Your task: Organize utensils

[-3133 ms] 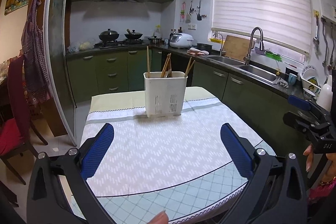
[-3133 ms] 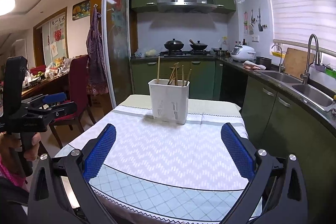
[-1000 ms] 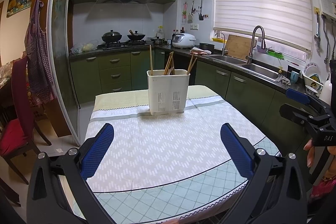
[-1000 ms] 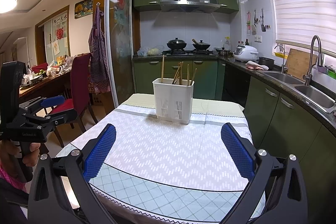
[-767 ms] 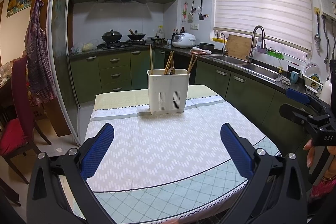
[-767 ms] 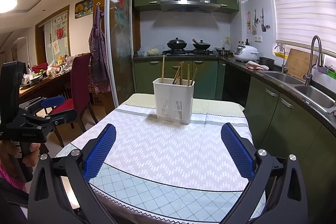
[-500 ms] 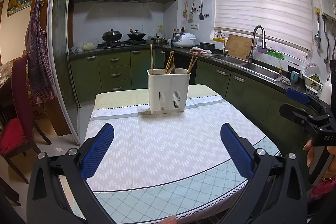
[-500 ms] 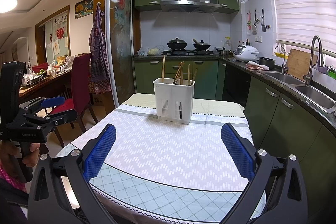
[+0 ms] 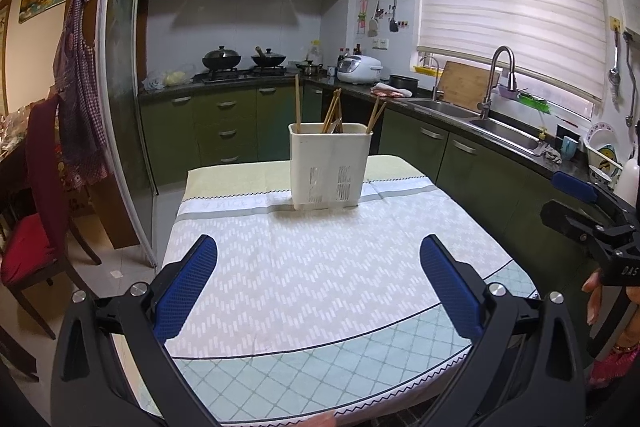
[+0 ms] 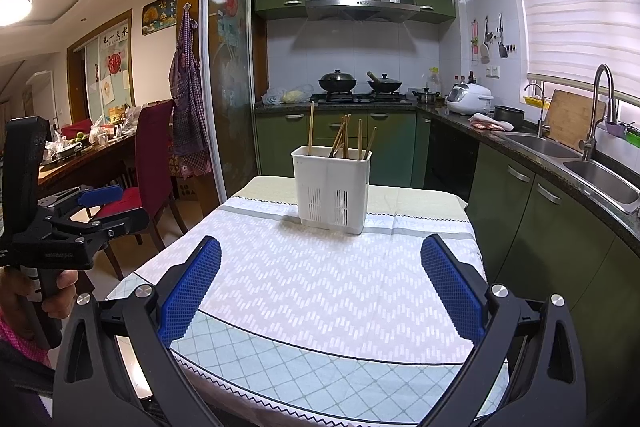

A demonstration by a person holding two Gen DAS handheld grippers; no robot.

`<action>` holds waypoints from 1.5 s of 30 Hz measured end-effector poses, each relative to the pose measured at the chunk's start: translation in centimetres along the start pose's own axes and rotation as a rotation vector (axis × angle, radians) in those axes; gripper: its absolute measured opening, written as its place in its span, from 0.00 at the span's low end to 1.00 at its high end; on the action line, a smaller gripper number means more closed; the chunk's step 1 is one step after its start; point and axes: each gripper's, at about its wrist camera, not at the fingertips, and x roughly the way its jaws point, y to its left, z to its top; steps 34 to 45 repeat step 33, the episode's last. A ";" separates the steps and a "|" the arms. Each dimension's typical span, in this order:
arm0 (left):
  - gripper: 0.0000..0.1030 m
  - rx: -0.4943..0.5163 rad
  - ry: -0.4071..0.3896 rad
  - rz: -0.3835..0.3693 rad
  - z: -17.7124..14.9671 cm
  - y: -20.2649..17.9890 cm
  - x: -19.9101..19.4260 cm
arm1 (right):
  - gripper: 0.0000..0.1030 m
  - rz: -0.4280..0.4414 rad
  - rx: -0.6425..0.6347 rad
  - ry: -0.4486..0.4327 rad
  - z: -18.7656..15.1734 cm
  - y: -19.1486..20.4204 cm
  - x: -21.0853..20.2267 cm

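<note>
A white slotted utensil holder [image 9: 329, 166] stands upright at the far end of the table, with several wooden chopsticks [image 9: 297, 99] sticking out of it. It also shows in the right wrist view [image 10: 331, 190] with its chopsticks [image 10: 310, 125]. My left gripper [image 9: 318, 281] is open and empty, held above the near edge of the table, well short of the holder. My right gripper [image 10: 320, 279] is open and empty too, at about the same distance. Each gripper shows at the edge of the other's view, the right one [image 9: 592, 223] and the left one [image 10: 68, 223].
The table [image 9: 320, 287] carries a white zigzag cloth over a pale green checked one. A red chair [image 10: 148, 163] stands at the left. Green cabinets and a counter with a sink [image 9: 500, 135] run along the right. A stove with pans [image 10: 360, 83] is at the back.
Over three seconds both grippers drew back slightly and rose, so the holder sits a little farther off. In the last second almost nothing moved. Both stayed open.
</note>
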 end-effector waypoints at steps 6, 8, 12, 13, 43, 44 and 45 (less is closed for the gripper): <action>0.94 0.004 0.004 0.026 -0.1 0.1 0.3 | 0.96 0.001 0.001 0.002 -0.2 0.0 0.2; 0.94 0.011 -0.004 0.034 -0.1 -0.1 0.4 | 0.96 0.002 0.001 0.004 -0.3 0.1 0.5; 0.94 0.015 -0.017 0.038 -0.1 0.0 0.2 | 0.96 0.002 0.002 0.005 -0.4 0.1 0.5; 0.94 0.018 -0.021 0.043 -0.2 -0.1 0.2 | 0.96 0.002 0.002 0.005 -0.4 0.1 0.6; 0.94 0.006 0.032 0.040 -0.3 0.4 1.1 | 0.96 0.006 0.012 0.007 -0.8 0.4 1.1; 0.94 0.006 0.032 0.040 -0.3 0.4 1.1 | 0.96 0.006 0.012 0.007 -0.8 0.4 1.1; 0.94 0.006 0.032 0.040 -0.3 0.4 1.1 | 0.96 0.006 0.012 0.007 -0.8 0.4 1.1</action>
